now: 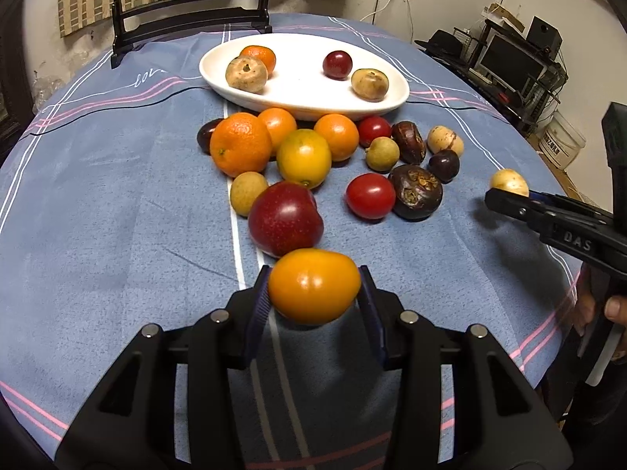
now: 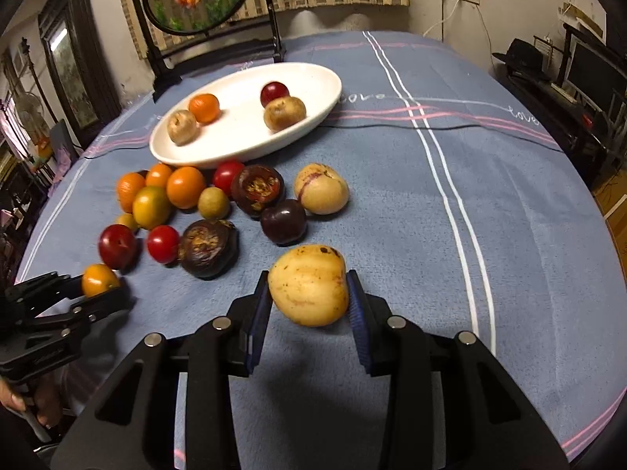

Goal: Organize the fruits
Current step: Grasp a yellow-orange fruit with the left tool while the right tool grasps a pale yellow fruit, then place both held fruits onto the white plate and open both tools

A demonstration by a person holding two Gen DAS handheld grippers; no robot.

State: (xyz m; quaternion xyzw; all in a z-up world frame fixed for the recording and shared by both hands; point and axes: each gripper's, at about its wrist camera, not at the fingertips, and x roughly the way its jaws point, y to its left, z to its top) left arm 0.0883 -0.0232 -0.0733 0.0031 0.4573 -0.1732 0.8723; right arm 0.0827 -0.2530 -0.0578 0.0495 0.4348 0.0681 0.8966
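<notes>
Already both grippers are loaded: the left gripper has its fingers closed partway onto an orange-yellow fruit, pads pressing its two sides, and the right gripper is clamped the same way on a pale speckled fruit. Both fruits appear to sit just above the blue striped cloth of the desk, though whether either has fully left the cloth I cannot tell. Ahead lies the white oval dish, which holds four fruits, with a loose cluster of oranges, red tomatoes and dark brown fruits lying on the cloth just in front of it. The main risk, as I judge it, is slippage: both fruits are round and smooth, held only across their widest part near the pad tips, so a quick swing or a tilt of the wrist could roll one out. The red apple-like fruit sits very close to the left gripper's load and could be nudged into its neighbours on the way forward. Both hands heading for the same dish could also crowd each other, and a fruit dropped onto the shallow dish may roll against the others or over the rim.
</notes>
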